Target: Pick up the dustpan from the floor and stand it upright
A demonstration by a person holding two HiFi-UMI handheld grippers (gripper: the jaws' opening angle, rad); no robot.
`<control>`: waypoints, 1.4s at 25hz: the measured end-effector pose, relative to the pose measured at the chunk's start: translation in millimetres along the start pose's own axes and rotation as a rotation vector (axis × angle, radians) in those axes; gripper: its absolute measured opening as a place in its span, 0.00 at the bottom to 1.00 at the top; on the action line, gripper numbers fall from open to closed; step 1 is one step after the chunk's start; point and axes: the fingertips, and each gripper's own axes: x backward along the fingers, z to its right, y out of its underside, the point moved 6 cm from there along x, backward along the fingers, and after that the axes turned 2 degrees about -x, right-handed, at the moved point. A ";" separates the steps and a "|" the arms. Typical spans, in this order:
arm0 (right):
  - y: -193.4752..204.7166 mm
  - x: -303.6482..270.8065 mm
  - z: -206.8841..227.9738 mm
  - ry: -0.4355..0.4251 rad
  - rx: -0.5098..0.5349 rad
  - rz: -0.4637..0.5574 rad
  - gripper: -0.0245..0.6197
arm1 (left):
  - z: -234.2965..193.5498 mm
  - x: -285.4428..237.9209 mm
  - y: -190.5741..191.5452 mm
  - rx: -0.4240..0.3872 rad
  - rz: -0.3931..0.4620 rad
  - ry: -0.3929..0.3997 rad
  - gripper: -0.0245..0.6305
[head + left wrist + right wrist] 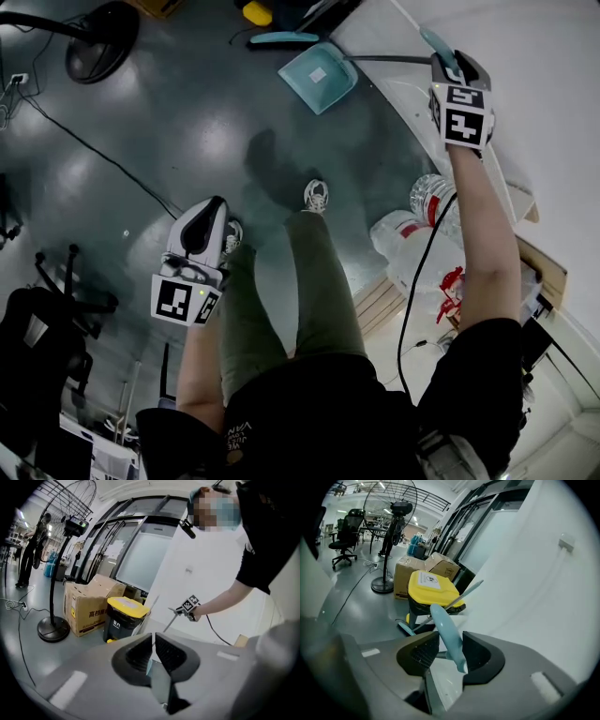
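- The dustpan rests with its teal pan on the grey floor beside the white wall. Its thin shaft slants up to a teal grip.
- Only the right gripper view shows that grip lying between the parted jaws of the right gripper. It sits near the right-hand pad and clear of the other, not clamped.
- The head view shows just the grip's tip poking past that gripper.
- In the left gripper view, the left gripper's own jaws hide the pan.
- A yellow-lidded bin, a cardboard box and a standing fan stand beyond the pan.
- Plastic bottles lie by the wall.
- The right arm reaches out straight.
- The left gripper hangs by the knee, jaws almost together with nothing between them.
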 end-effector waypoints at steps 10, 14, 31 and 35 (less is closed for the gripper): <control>-1.5 26.4 -44.0 -0.081 -0.035 -0.038 0.28 | -7.5 28.9 -34.9 -0.061 0.013 0.038 0.15; -2.5 43.1 -46.6 -0.087 -0.069 -0.021 0.32 | -10.4 39.0 -45.9 -0.072 0.010 0.037 0.15; -26.0 239.2 -39.4 0.039 -0.547 0.342 0.31 | 19.4 31.1 -161.5 -0.203 0.122 0.269 0.15; -32.5 286.8 -48.4 0.061 -0.594 0.400 0.31 | 31.8 42.0 -178.2 -0.217 0.133 0.329 0.15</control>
